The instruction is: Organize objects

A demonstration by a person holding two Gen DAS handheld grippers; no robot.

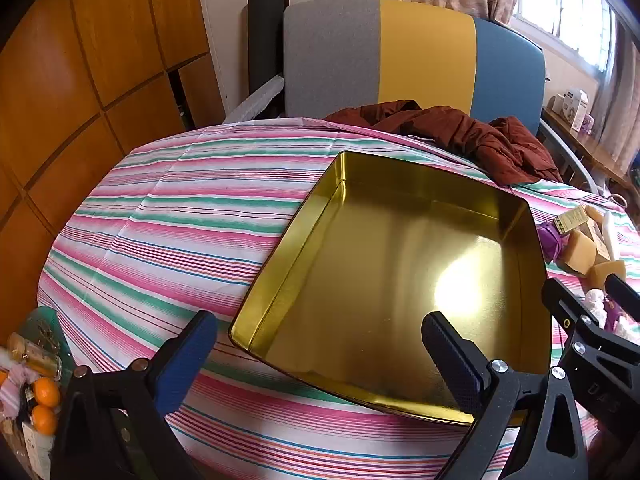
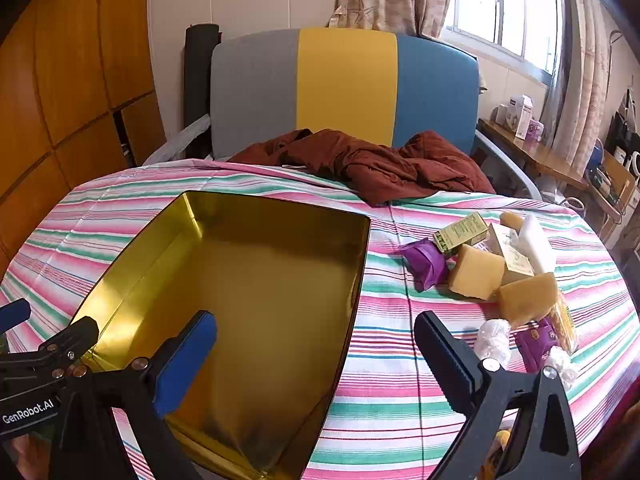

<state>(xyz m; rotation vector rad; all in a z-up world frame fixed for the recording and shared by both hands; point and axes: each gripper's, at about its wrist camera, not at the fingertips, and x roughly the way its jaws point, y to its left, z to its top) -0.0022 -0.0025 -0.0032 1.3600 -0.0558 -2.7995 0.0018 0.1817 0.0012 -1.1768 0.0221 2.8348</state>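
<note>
Golden and shiny, the empty metal tin [image 1: 400,280] lies flat on the table [image 1: 180,208], which is covered by a striped pink, green and white cloth. You hold both tongs tilted down toward it. Your left tongs [image 1: 320,344] stand wide over the tin's near edge, with nothing between the fingers. Your right tongs [image 2: 316,344] are wide too, empty, over the tin's right wall. Right of the tin lies a loose pile: yellow spongy blocks [image 2: 476,272], a purple crumpled wrapper [image 2: 426,264], small printed boxes [image 2: 462,234], and white wrapped pieces [image 2: 494,340].
</note>
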